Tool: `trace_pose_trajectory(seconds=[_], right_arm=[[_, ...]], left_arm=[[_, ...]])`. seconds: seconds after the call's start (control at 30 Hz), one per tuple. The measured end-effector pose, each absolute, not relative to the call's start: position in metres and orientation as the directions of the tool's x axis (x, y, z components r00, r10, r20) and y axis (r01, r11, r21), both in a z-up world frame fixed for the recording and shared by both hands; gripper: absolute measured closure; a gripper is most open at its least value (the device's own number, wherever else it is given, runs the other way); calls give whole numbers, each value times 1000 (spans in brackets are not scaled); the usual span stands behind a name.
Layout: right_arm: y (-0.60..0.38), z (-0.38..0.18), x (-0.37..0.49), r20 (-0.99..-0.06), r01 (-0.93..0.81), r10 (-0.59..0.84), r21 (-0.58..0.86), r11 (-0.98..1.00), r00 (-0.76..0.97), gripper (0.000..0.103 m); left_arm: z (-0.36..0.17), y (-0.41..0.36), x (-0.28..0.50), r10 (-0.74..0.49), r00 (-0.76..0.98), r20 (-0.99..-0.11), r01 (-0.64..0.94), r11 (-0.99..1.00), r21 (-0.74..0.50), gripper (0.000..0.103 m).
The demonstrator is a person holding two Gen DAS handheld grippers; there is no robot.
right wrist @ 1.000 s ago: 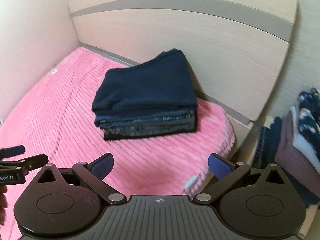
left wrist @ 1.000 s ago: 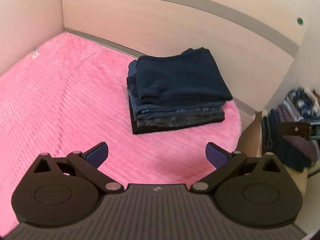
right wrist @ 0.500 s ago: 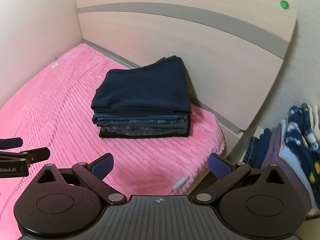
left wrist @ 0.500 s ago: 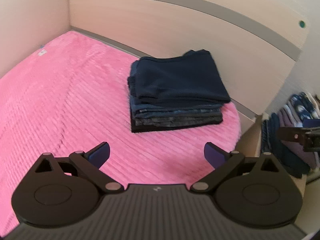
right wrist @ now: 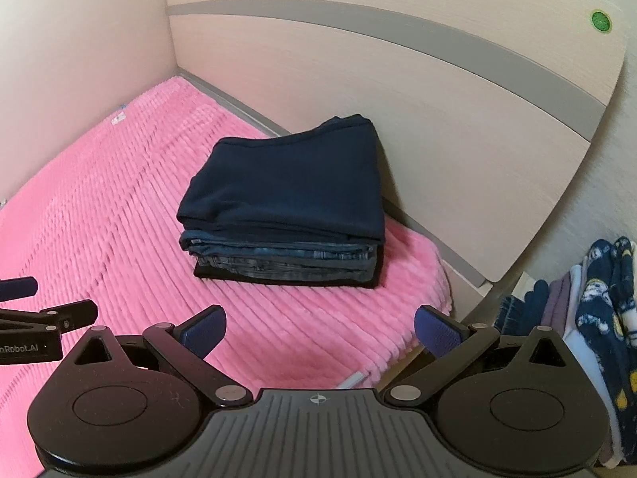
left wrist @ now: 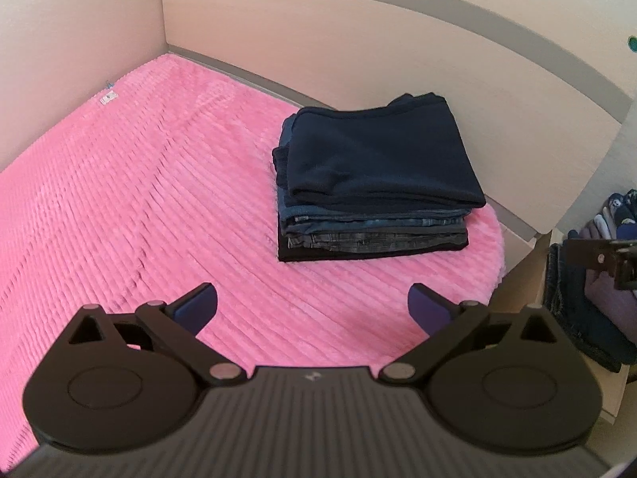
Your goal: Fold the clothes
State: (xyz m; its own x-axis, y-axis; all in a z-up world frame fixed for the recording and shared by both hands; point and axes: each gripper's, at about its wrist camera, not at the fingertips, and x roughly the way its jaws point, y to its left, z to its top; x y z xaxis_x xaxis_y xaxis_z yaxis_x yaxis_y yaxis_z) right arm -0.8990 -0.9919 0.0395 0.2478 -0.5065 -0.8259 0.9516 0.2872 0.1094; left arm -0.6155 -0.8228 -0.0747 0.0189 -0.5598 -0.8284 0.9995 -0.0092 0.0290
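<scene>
A neat stack of folded dark clothes rests on the pink ribbed blanket near the headboard corner; a navy garment lies on top, jeans beneath. My left gripper hangs open over the blanket, short of the stack, holding nothing. My right gripper is open too, empty, over the bed's right corner. The right gripper's finger shows at the right edge of the left wrist view; the left gripper's fingers show at the left edge of the right wrist view.
A pale wooden headboard with a grey stripe stands behind the stack, and a wall borders the left. Beside the bed on the right, a pile of unfolded clothes in navy, purple and patterned fabric sits on a low wooden unit.
Both grippers have drifted back and a little to the right, so the stack looks smaller and farther. Both stay open and empty throughout.
</scene>
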Motion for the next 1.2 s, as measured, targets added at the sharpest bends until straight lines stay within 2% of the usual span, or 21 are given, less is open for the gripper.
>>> trace_pose_trajectory(seconds=[0.8, 1.2], right_arm=[[-992, 43, -897, -830, 963, -524, 55, 264, 191, 0], [-992, 43, -897, -832, 961, -512, 88, 261, 215, 0]], left_arm=[[-87, -833, -632, -535, 17, -845, 998, -45, 49, 1], [-89, -830, -635, -536, 29, -844, 997, -51, 67, 1]])
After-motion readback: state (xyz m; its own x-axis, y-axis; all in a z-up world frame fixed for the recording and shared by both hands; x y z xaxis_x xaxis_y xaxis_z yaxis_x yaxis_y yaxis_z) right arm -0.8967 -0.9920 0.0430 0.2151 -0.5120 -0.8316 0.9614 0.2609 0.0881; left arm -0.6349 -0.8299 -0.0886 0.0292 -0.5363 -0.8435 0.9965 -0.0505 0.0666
